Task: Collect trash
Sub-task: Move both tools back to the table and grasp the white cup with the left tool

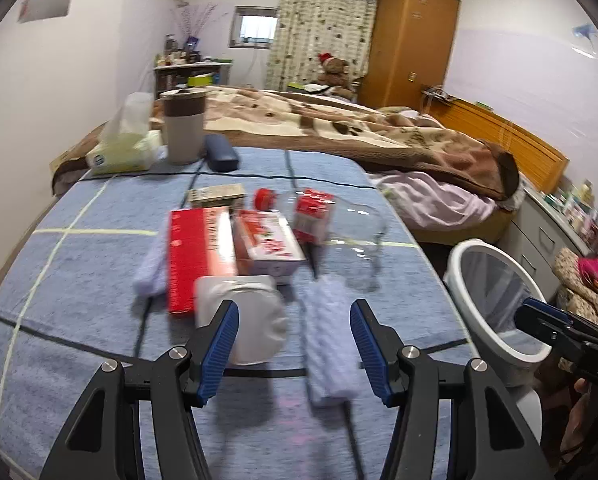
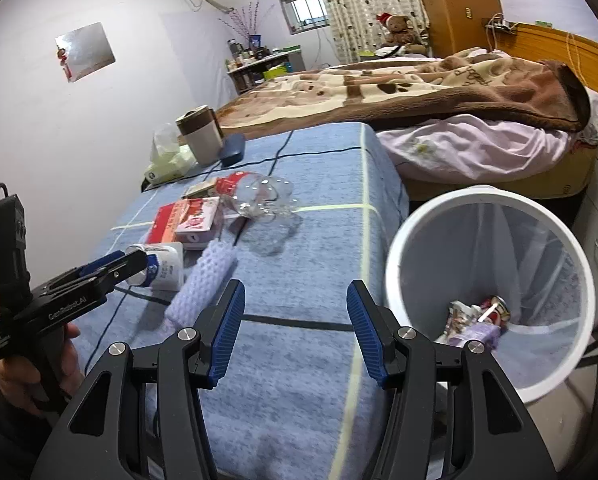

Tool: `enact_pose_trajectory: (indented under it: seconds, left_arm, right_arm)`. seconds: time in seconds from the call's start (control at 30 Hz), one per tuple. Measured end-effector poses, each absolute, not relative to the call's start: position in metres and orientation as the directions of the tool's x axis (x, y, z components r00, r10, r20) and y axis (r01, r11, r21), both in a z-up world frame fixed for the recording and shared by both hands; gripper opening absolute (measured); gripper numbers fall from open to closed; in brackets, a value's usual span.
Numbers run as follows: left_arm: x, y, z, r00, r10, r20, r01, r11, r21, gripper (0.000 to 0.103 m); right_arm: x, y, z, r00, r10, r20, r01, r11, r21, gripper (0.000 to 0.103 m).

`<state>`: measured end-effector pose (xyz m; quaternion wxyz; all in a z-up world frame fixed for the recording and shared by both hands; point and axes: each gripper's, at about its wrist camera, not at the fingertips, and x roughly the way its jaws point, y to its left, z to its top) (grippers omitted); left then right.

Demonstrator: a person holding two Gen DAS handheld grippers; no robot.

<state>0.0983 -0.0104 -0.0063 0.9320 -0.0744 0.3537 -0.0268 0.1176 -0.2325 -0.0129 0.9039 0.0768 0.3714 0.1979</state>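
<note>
Blue ribbed pads lined the fingers of both grippers, and nothing was held by either. The left gripper [image 1: 295,344] was seen with its fingers well apart over the blue checked tabletop [image 1: 79,280]; a white plastic jar [image 1: 247,320] lay just ahead of its left finger, and a pale lilac foam net sleeve [image 1: 331,344] lay between the fingers, beneath them, ungripped as far as could be told. Beyond them a red carton [image 1: 197,256], a red-and-white box [image 1: 269,246] and a clear plastic bottle [image 1: 339,224] were scattered. The right gripper [image 2: 295,332] was likewise spread wide, empty, at the tabletop's edge. A white waste bin [image 2: 491,292] stood just right of its right finger, with a few discarded items lying at its bottom.
</note>
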Motion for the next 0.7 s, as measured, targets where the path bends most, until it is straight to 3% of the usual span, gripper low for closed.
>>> enact_pose_trajectory:
  seconds: [0.1,0.17,0.7]
  left_arm:
    - [0.099,0.001,-0.009,0.747,-0.086,-0.659,-0.031,0.986,-0.163,0.058]
    - [0.100,0.006,-0.011,0.749,-0.072,-0.659,-0.046,0.986,-0.160,0.058]
    - [0.102,0.017,-0.019,0.747,-0.065,-0.661,-0.069,0.982,-0.175,0.061]
  right_arm:
    - [0.122,-0.228,-0.014,0.640,0.424,-0.641,-0.317,0.905,0.283,0.059]
    - [0.124,-0.225,-0.013,0.643,0.422,-0.639,-0.324,0.906,0.273,0.067]
    - [0.145,-0.211,-0.020,0.625,0.434,-0.649,-0.356,0.898,0.259,0.067]
